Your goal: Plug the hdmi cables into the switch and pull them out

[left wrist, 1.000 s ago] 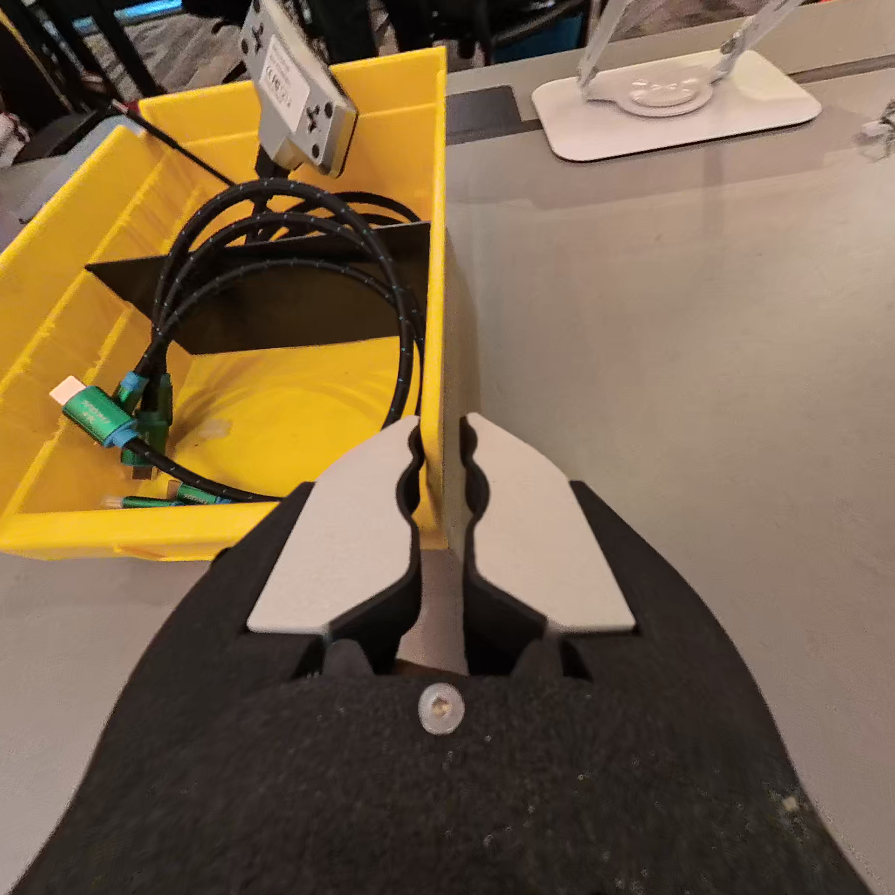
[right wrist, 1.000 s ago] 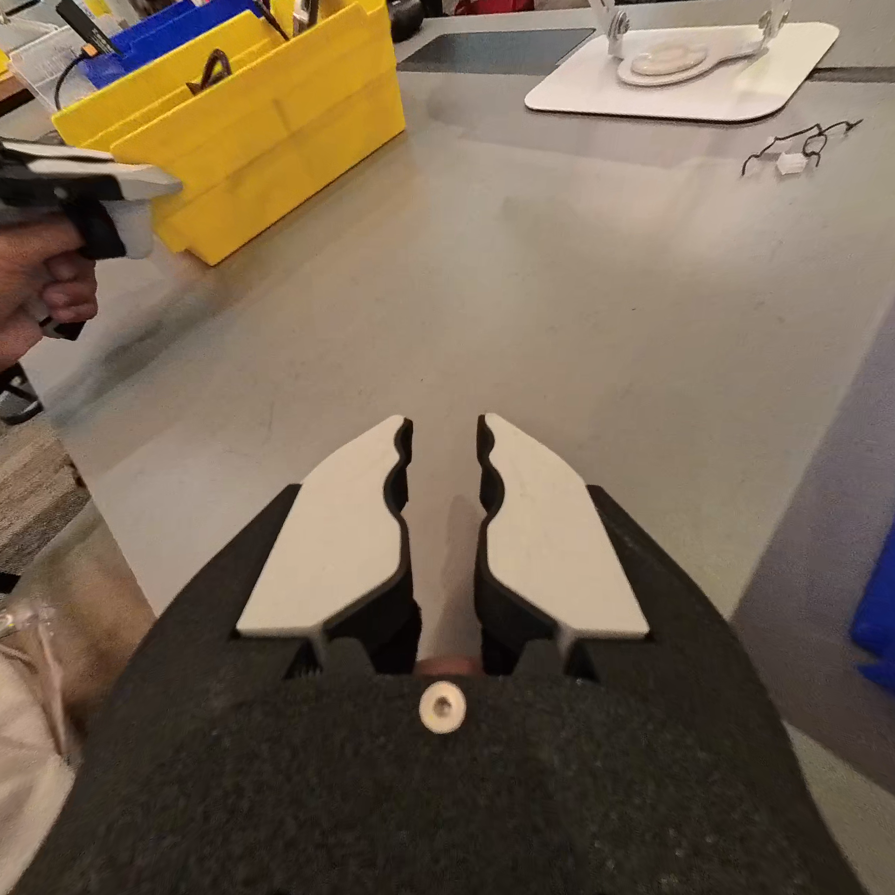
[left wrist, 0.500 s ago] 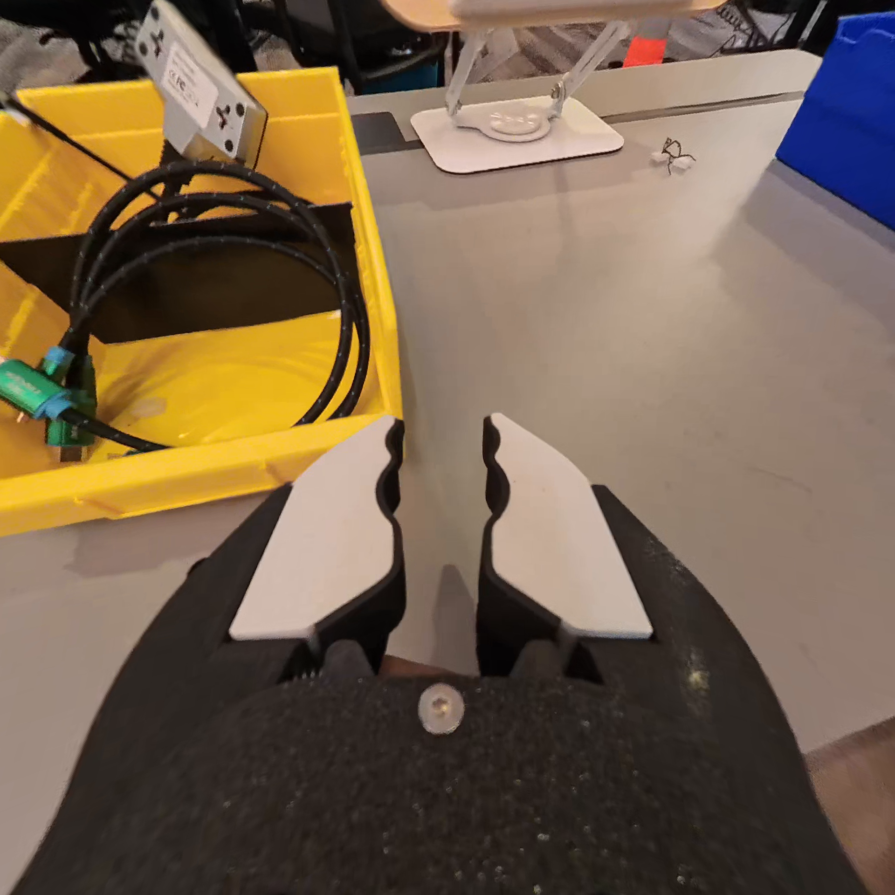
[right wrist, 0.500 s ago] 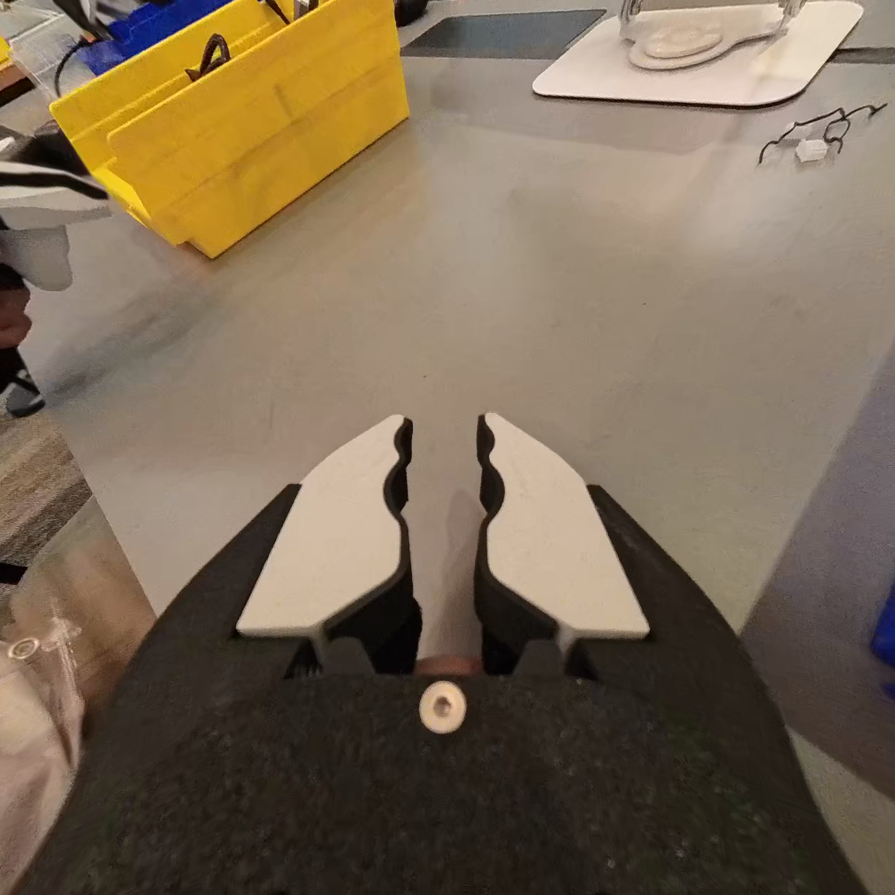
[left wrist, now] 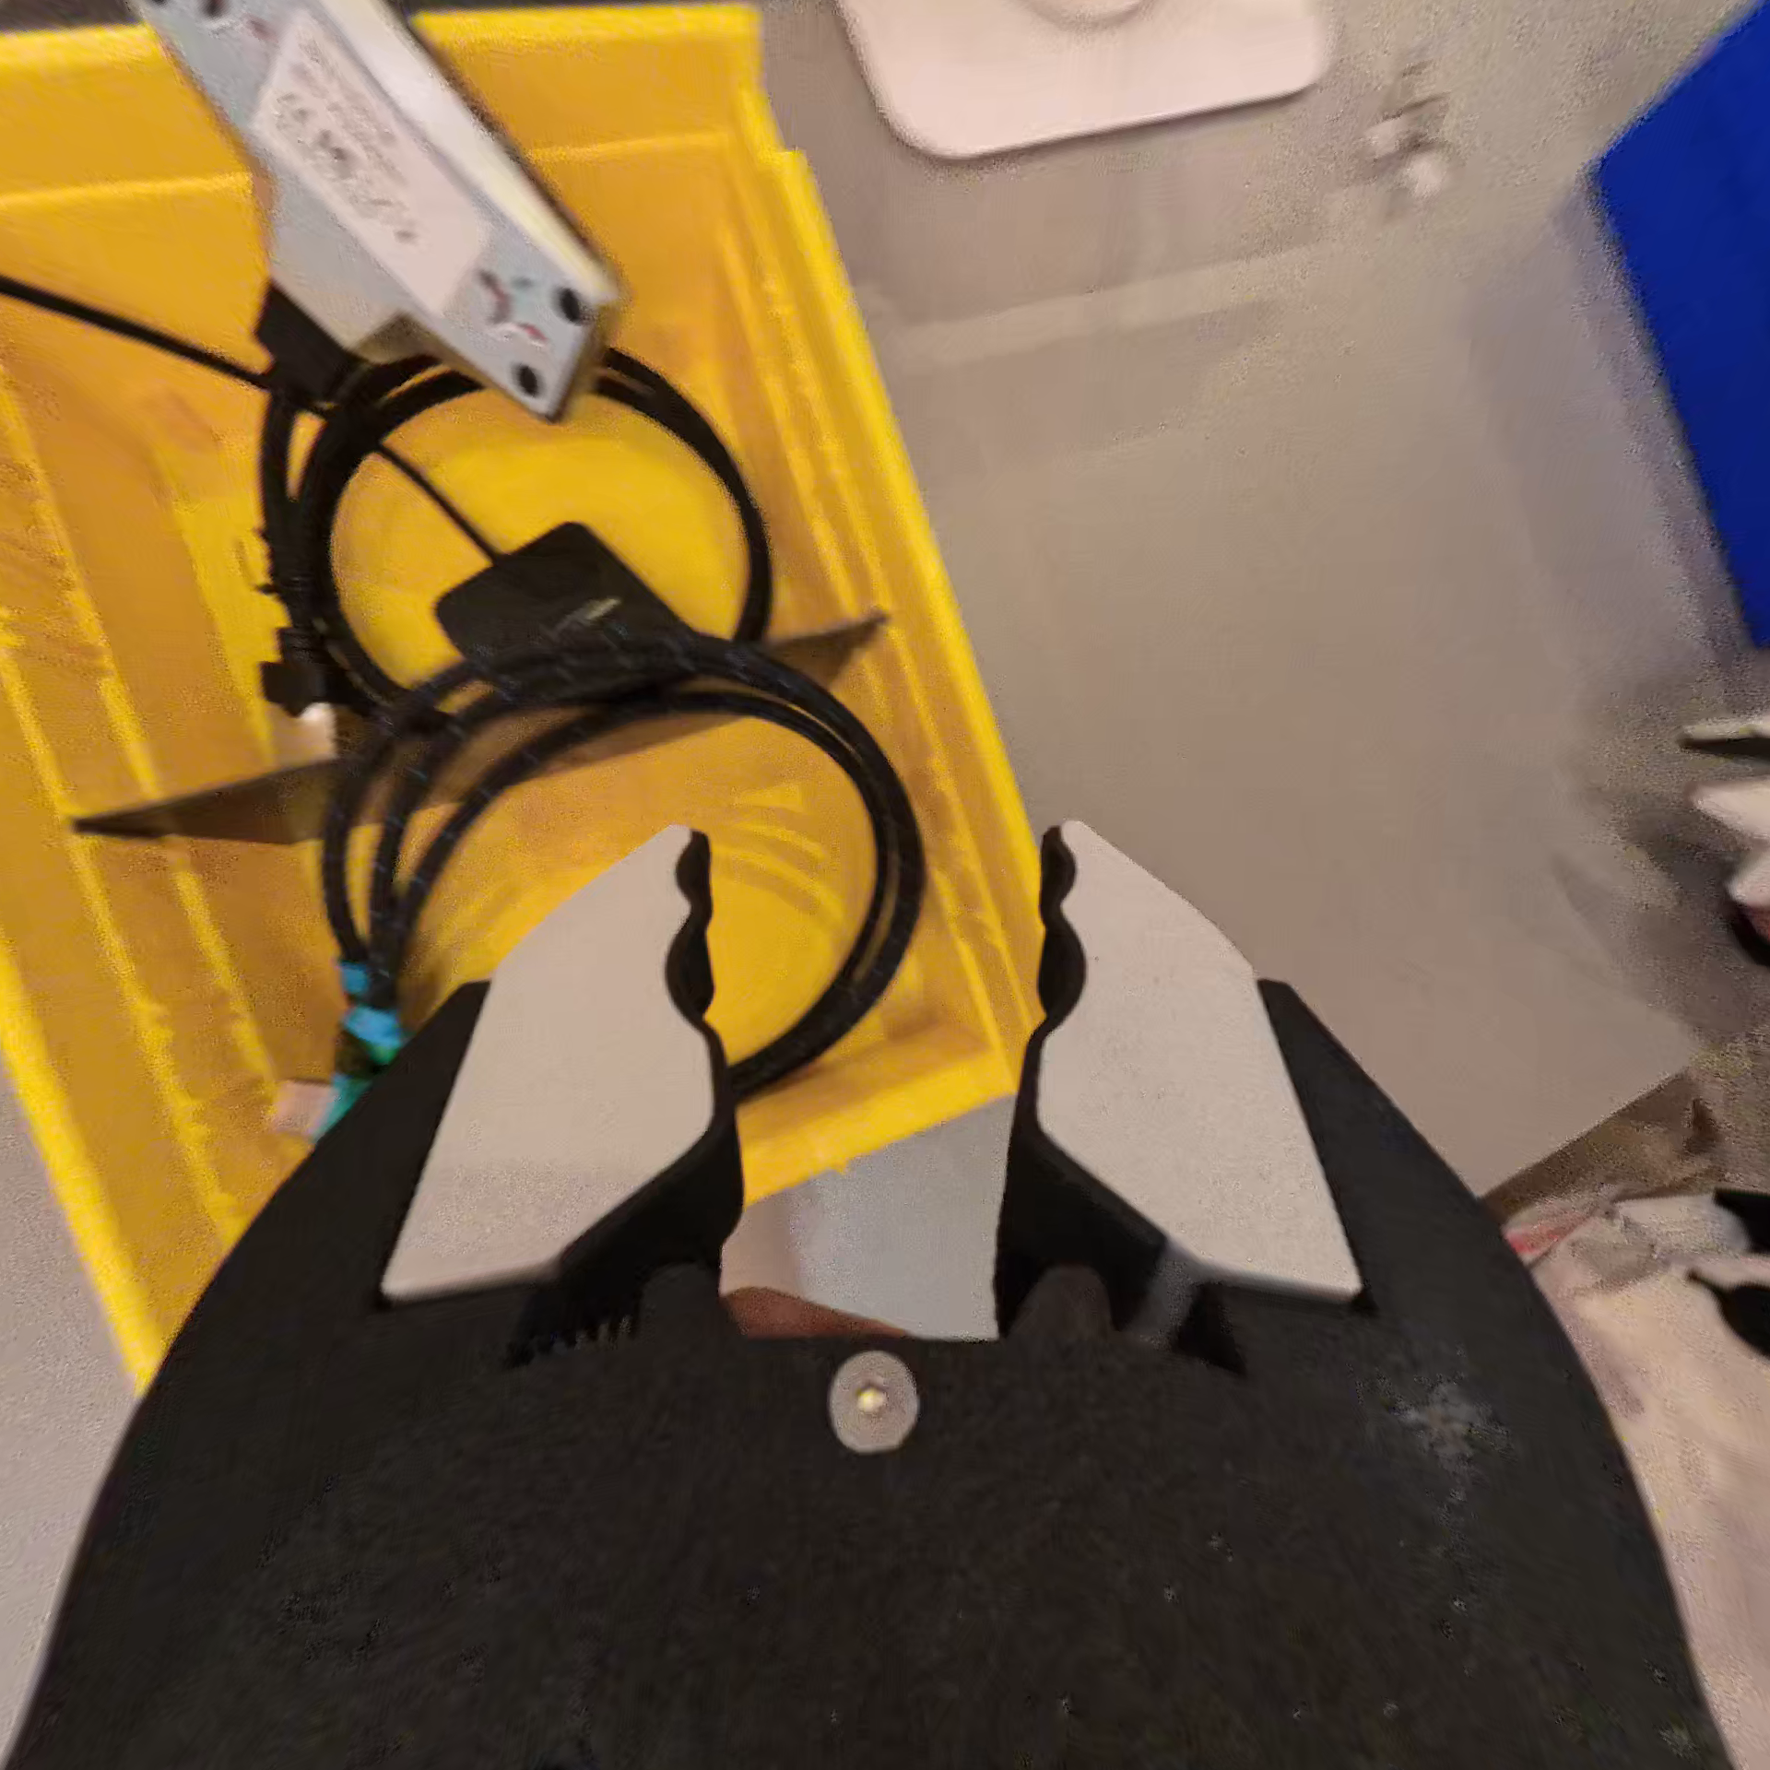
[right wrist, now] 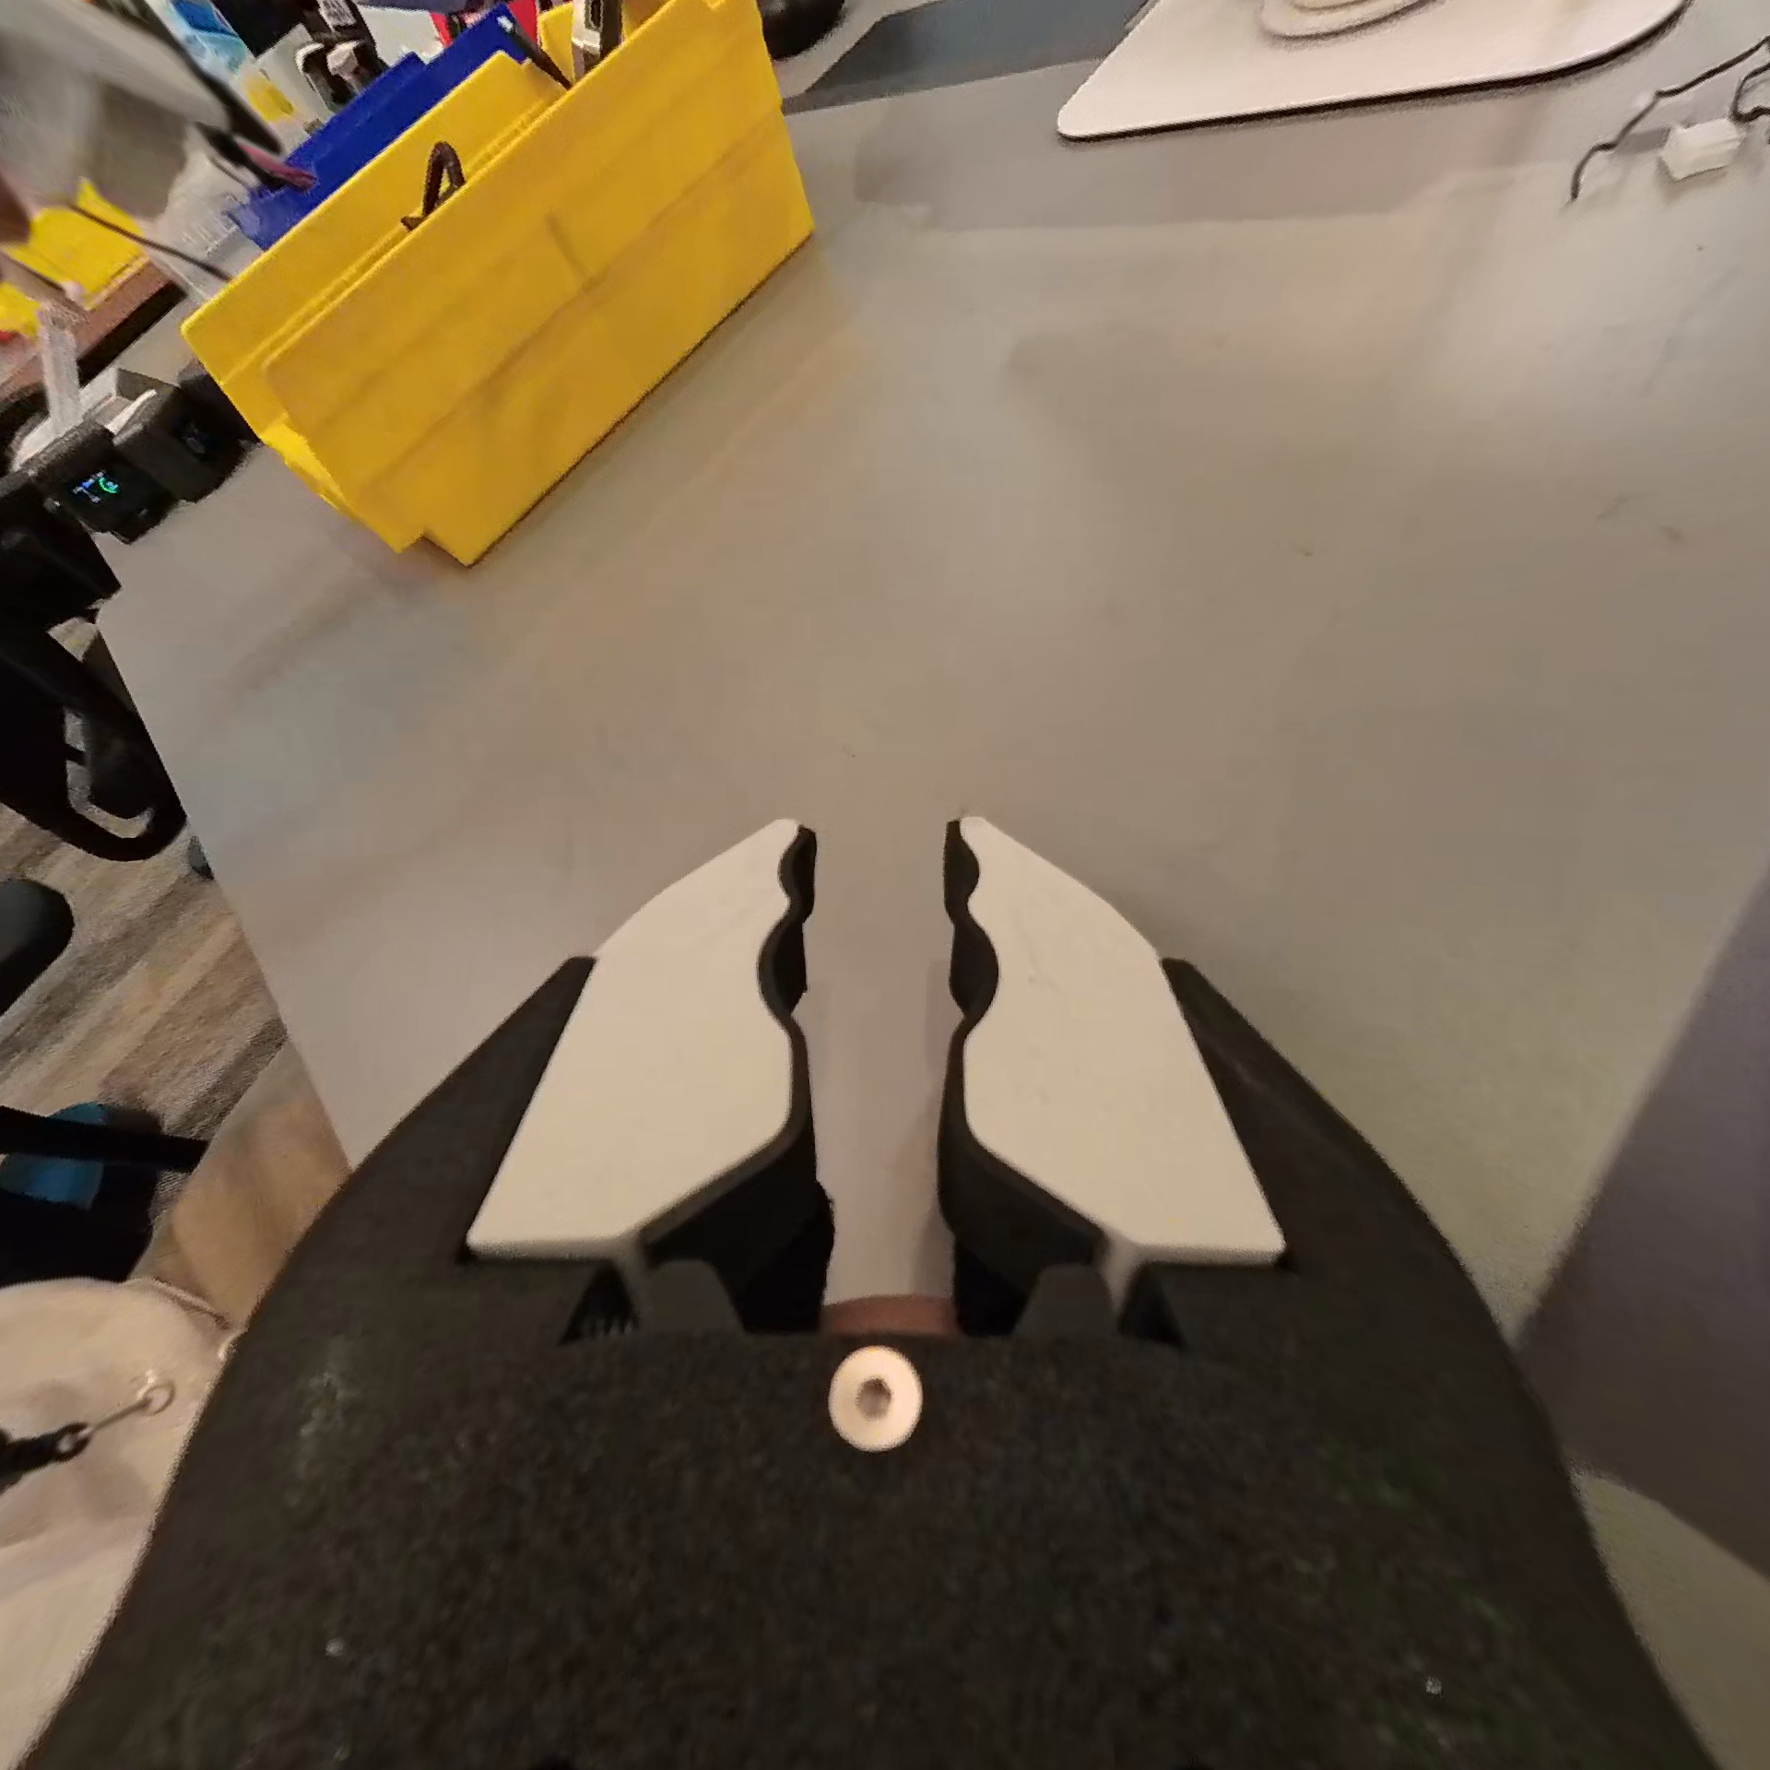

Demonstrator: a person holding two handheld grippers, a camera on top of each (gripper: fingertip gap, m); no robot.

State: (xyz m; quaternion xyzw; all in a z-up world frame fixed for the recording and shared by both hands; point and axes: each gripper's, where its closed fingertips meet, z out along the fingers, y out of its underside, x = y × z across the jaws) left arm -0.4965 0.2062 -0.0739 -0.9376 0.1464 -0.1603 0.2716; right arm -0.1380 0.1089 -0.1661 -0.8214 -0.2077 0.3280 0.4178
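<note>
Grey tabletop (right wrist: 1197, 575) seen across both views, matte, lit from above with soft shadows. White flat base plate (right wrist: 1341, 67) set at far edge of table. Darker grey strip (right wrist: 1676, 1197) seen along table's right side. Wood-pattern floor (right wrist: 124, 1006) seen past table's left edge, black chair base (right wrist: 86, 766) standing on it. Cluttered neighbouring desk (right wrist: 77, 287) seen far left, blurred. Blue bin (left wrist: 1695, 316) seen at right in left wrist view.

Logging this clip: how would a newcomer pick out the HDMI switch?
Find the yellow bin left of the grey table. At its far end the switch leans over coiled black cables: the only flat silver box there.
</note>
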